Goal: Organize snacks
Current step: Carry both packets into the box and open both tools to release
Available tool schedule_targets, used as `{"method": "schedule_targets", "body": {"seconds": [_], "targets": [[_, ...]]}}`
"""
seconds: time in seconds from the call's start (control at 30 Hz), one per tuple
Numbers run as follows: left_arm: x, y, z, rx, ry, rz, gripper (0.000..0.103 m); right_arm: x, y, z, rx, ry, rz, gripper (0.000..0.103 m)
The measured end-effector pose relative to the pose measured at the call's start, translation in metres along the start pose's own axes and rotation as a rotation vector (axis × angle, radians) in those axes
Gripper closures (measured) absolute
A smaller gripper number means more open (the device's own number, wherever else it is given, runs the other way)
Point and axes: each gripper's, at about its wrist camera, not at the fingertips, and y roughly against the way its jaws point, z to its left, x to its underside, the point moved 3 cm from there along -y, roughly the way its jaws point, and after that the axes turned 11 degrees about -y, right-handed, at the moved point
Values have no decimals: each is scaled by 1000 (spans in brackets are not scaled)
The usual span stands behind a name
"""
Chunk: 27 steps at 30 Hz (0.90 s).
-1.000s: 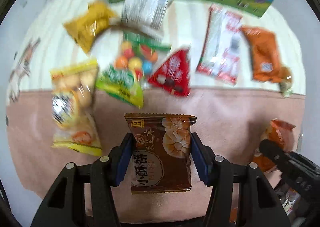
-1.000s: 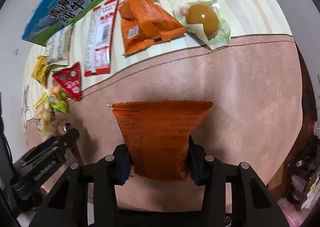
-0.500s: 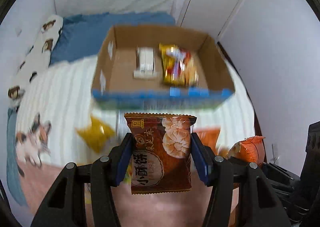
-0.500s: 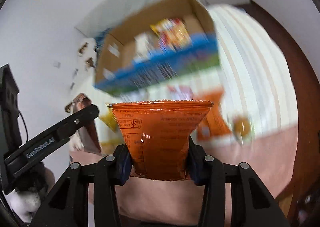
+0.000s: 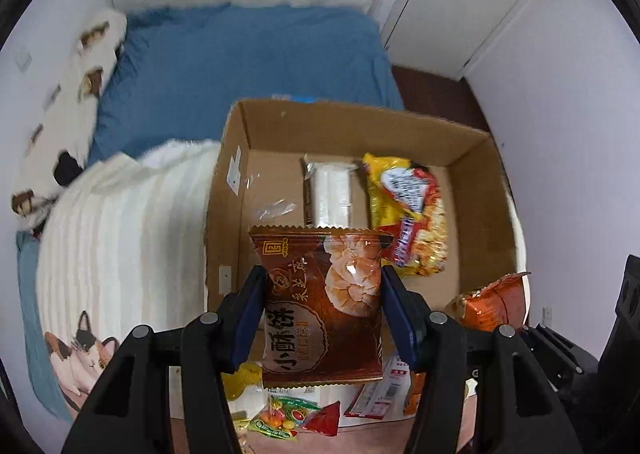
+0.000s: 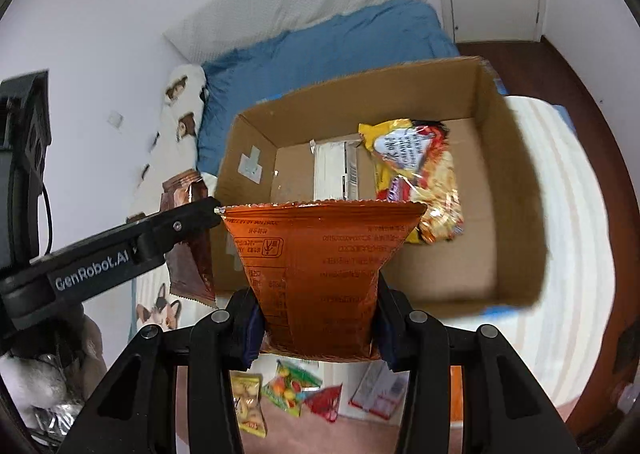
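Observation:
My left gripper is shut on a brown biscuit packet, held above the near wall of an open cardboard box. My right gripper is shut on an orange snack packet, also held over the box's near edge. Inside the box lie a white packet and a yellow noodle packet. The right view shows the left gripper with its brown packet at the left. The orange packet shows at the right of the left view.
The box stands on a white striped blanket on a bed with a blue cover. Below the grippers lie several loose snacks, among them a red triangular packet, a candy bag and a yellow packet.
Both grippers have risen from the snack spread and moved up over the cardboard box, each still gripping its packet. The box's inside has come into full view.

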Motion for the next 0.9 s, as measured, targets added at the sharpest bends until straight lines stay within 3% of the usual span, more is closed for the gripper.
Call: {"method": "schedule_targets", "body": {"seconds": [0.1, 0.23, 0.5, 0.53, 0.6, 0.63, 0.67, 0.7, 0.8, 0.9], "targets": [[-12, -40, 19, 23, 34, 114, 49, -12, -32, 3, 23, 3, 62, 55], [-9, -78, 34, 27, 59, 211, 49, -16, -70, 3, 63, 18, 151, 55], [4, -111, 45, 31, 82, 320, 49, -14, -113, -7, 93, -1, 264, 54], [6, -113, 46, 21, 91, 328, 49, -14, -119, -9, 103, -6, 291, 51], [8, -115, 46, 40, 89, 336, 48, -13, -123, -12, 127, -15, 309, 29], [9, -115, 45, 36, 86, 339, 44, -14, -123, -13, 140, -7, 306, 8], [9, -113, 45, 37, 83, 335, 37, -14, -123, -13, 152, 0, 302, 4], [9, -111, 44, 43, 80, 330, 23, -14, -122, -14, 157, -1, 303, 4], [10, -104, 39, 35, 68, 318, 19, -14, -119, -17, 172, 2, 314, 4], [11, -98, 33, 43, 57, 303, 9, -15, -111, -20, 188, 2, 291, 4]]}}
